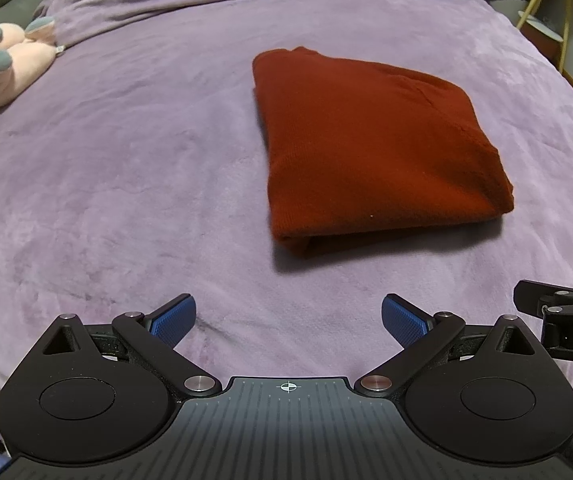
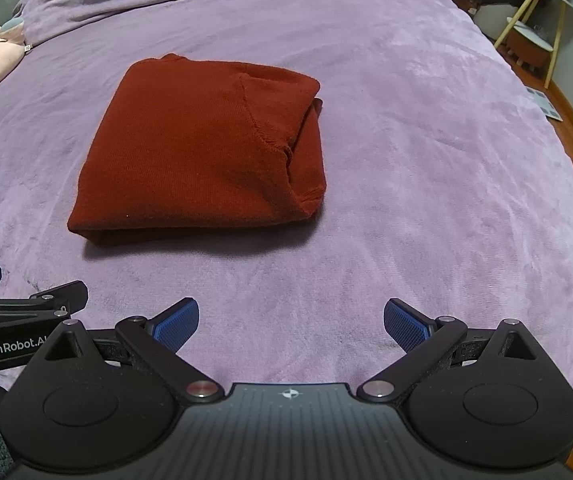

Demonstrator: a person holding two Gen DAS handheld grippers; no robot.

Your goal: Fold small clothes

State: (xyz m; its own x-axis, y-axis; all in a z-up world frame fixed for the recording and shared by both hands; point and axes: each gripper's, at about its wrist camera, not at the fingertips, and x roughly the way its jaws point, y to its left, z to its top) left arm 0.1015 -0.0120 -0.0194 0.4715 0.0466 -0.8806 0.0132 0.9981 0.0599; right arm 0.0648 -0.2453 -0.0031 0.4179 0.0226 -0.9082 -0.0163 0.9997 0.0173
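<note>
- A rust-red knit garment (image 1: 370, 148) lies folded into a compact block near the middle of a bed spread with a lilac fleece blanket (image 1: 126, 160).
- The left gripper (image 1: 288, 320) hovers short of the garment's near edge, its blue fingers spread wide and holding nothing.
- The right gripper (image 2: 290, 322) hangs alongside it, fingers likewise apart and empty, well clear of the cloth.
- On the block's right side, a looser layer bulges out in the right wrist view; the fold looks finished or nearly so.
- Risk: a pinch catching only the top layer could peel the stack open, and the plush blanket may snag and drag with it.
- A pink plush toy (image 1: 2, 68) sits far left, well apart.
</note>
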